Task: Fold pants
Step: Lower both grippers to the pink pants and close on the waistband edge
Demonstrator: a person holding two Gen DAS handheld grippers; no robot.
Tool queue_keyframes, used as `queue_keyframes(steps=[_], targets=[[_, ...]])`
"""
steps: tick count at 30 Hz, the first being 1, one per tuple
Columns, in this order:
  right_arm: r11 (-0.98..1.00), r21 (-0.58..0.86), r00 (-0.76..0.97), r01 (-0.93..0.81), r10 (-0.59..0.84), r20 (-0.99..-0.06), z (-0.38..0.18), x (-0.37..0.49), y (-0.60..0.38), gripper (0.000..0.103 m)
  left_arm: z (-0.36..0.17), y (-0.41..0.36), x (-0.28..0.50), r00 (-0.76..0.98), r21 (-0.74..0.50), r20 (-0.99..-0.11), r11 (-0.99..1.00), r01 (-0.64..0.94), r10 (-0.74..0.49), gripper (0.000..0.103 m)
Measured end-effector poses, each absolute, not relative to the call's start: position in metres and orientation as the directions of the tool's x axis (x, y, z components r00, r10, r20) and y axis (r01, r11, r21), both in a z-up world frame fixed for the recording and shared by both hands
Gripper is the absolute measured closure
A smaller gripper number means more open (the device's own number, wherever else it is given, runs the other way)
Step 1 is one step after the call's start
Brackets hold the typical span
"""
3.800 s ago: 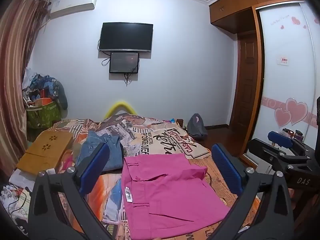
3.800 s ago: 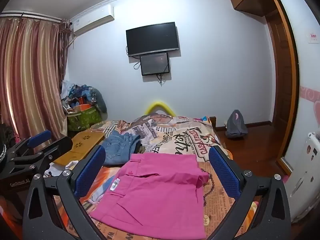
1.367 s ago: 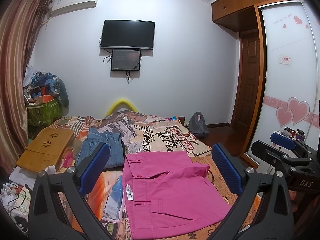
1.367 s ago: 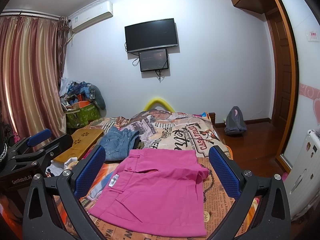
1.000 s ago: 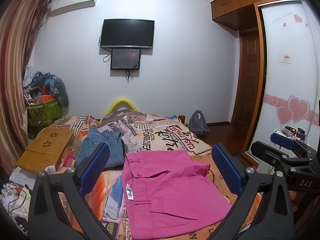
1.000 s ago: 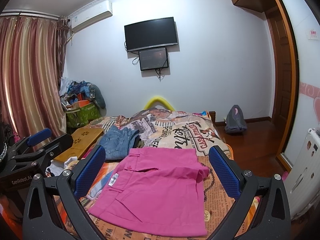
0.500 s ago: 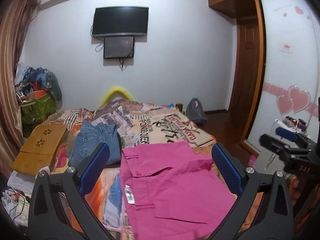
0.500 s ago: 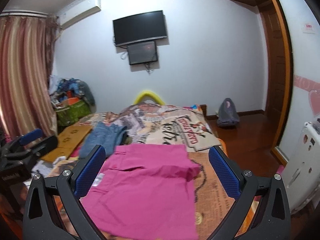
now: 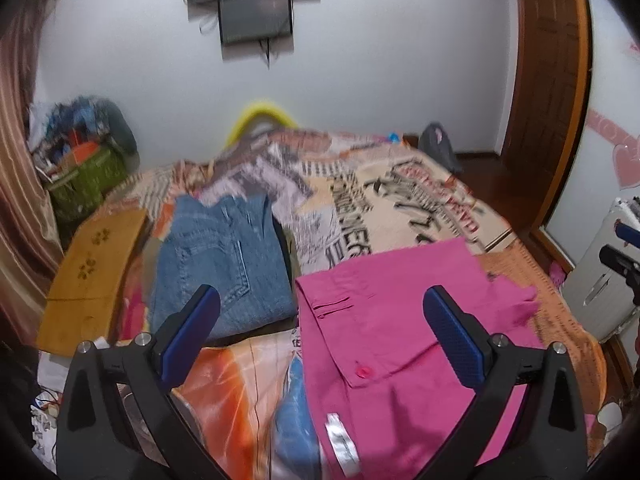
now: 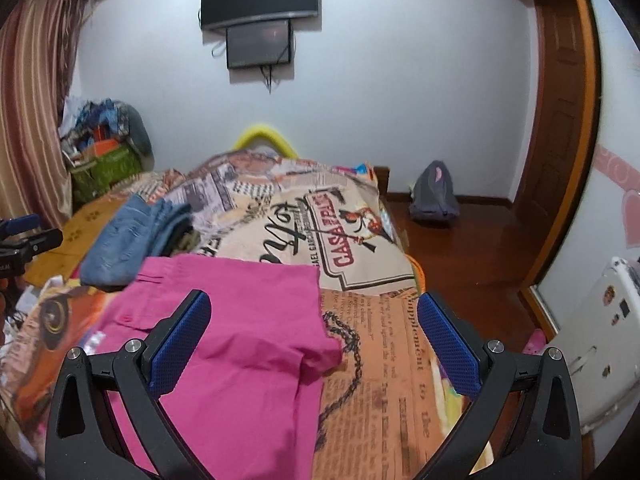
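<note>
Folded pink pants [image 9: 400, 340] lie flat on the bed's patterned cover, with a pink button and a white label showing. They also show in the right wrist view [image 10: 240, 340]. My left gripper [image 9: 320, 320] is open and empty, above the pants' left edge and waistband. My right gripper [image 10: 314, 328] is open and empty, above the pants' right edge, where a folded corner sticks out. Neither gripper touches the cloth.
Folded blue jeans [image 9: 224, 264] lie to the left of the pink pants. A wooden lap tray [image 9: 92, 272] sits at the bed's left side. A white appliance [image 10: 592, 336] stands on the floor to the right. A grey bag [image 10: 434, 192] rests by the far wall.
Both grippers have moved forward and tipped down toward the bed, so the pink pants look larger and closer. Both grippers stay open and empty.
</note>
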State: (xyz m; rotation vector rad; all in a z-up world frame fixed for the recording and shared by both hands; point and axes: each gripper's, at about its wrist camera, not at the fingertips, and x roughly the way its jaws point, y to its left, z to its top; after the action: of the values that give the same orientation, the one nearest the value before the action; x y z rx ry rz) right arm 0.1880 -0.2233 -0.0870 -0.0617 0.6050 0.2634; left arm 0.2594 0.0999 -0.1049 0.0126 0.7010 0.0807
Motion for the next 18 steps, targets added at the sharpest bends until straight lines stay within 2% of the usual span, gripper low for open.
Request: queue_keyframes(steps=[5,9,13,15,18], targets=[[0.960,0.015,0.738,-0.281,0.226,-0.636,-0.113,0.241,-0.219,0.001,-0.144,0.119,0.309,0.692,0.045,-0.718,0.997,-0.063,0.076,0.017],[0.949,0.003,0.694,-0.315,0.232,-0.682,-0.133,0.275,-0.212,0.004,-0.174,0.131,0.341,0.639,-0.001,-0.769,0.999,-0.047,0.030,0.022],[0.912,0.053,0.607,-0.408,0.314,-0.730,-0.152,0.308,-0.203,0.014,-0.199,0.139,0.366,0.592,0.007,-0.805,0.998,-0.055,0.038,0.026],[0.901,0.060,0.582,-0.430,0.327,-0.745,-0.158,0.318,-0.200,0.014,-0.209,0.141,0.377,0.572,0.001,-0.820,0.999,-0.047,0.027,0.033],[0.899,0.044,0.557,-0.436,0.308,-0.772,-0.172,0.336,-0.194,0.015,-0.220,0.143,0.389,0.554,-0.018,-0.833,0.999,-0.027,0.000,0.038]])
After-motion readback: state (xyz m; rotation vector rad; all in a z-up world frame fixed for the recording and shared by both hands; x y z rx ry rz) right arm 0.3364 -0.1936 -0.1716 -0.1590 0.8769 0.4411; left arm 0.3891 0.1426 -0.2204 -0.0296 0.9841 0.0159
